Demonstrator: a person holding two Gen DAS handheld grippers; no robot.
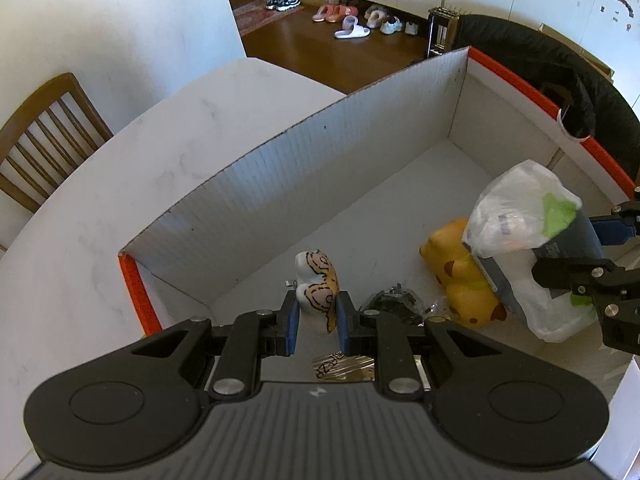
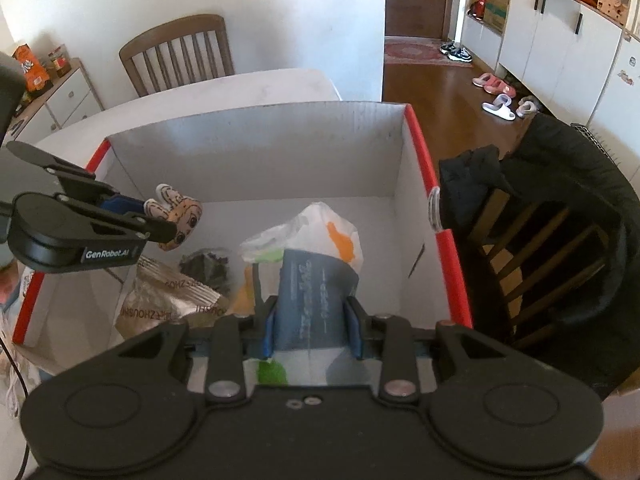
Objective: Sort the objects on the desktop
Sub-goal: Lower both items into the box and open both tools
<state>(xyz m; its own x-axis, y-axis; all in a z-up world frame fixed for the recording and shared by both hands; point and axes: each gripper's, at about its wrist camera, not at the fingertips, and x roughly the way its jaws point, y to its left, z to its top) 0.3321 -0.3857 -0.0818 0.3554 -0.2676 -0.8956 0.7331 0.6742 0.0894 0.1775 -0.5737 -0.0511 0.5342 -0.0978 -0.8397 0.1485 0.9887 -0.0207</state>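
A white marble-look table top (image 2: 224,92) serves as the landmark. Behind it stands a brown slatted wooden chair (image 2: 176,54) against a plain white wall (image 2: 280,8). To the table's right, dark brown wooden flooring (image 2: 432,108) runs to white cabinets (image 2: 556,56), with slippers and shoes (image 1: 352,20) lined along their base. A black jacket (image 2: 568,168) drapes another wooden chair beside the table. Daylight brightens the room.

A white marble-look tabletop (image 1: 120,184) with a rounded edge carries one large white corrugated cardboard box with orange-red rims (image 1: 320,168), open-topped, standing towards the tabletop's edge nearest the dark wooden floor.
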